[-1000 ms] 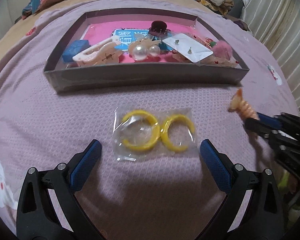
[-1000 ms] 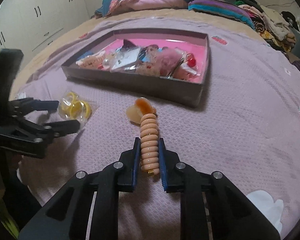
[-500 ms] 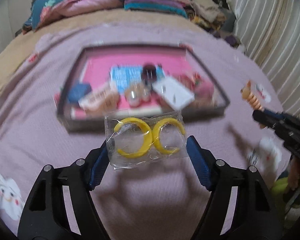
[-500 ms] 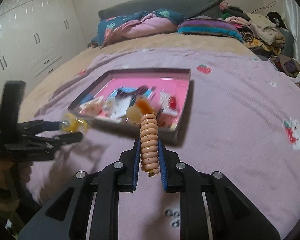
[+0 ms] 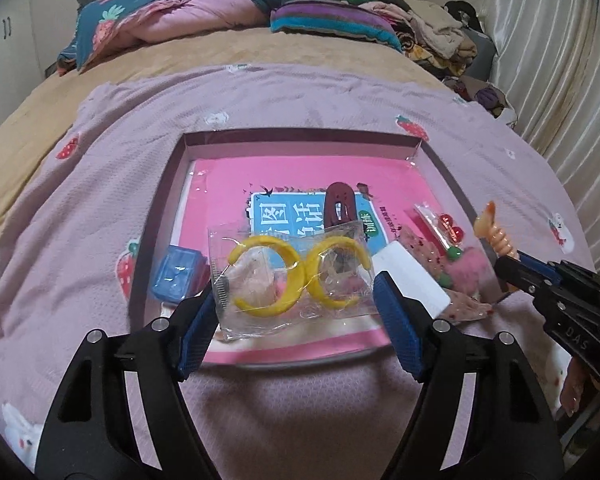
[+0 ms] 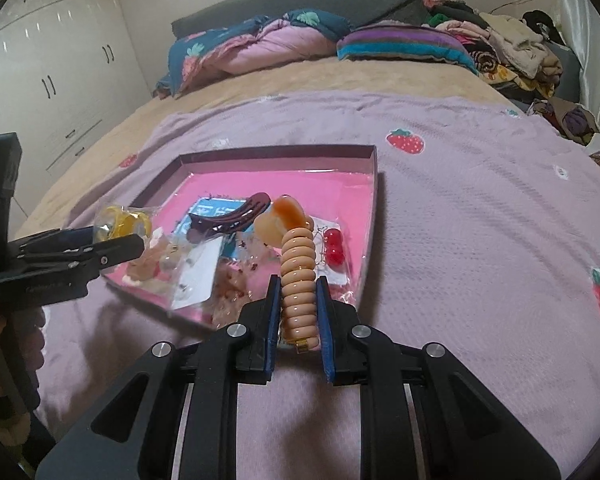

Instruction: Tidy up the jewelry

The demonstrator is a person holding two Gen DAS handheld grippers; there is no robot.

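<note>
My left gripper [image 5: 296,296] is shut on a clear bag of two yellow hoop earrings [image 5: 268,312], its blue pads pressing the bag's two sides. The bag hangs above the near part of the grey tray [image 5: 300,138], which has a pink floor. My right gripper [image 6: 298,284] is shut on a peach spiral hair tie [image 6: 298,256] with an orange and cream charm at its top. It hovers near the tray's front right corner [image 6: 370,248]. The right wrist view shows the left gripper [image 6: 132,240] and the bag [image 6: 120,220] at the left.
Inside the tray lie a blue box [image 5: 178,276], a dark red hair clip [image 5: 340,204], red bead earrings [image 5: 450,232], a white card [image 5: 416,284] and pink fluffy pieces. The tray sits on a purple blanket [image 5: 80,220] on a bed. Piled bedding [image 5: 172,20] lies behind, curtains [image 5: 560,60] hang right.
The left gripper closed on the earring bag, lifted it off the blanket and carried it over the tray. The right gripper rose and moved toward the tray with the hair tie.
</note>
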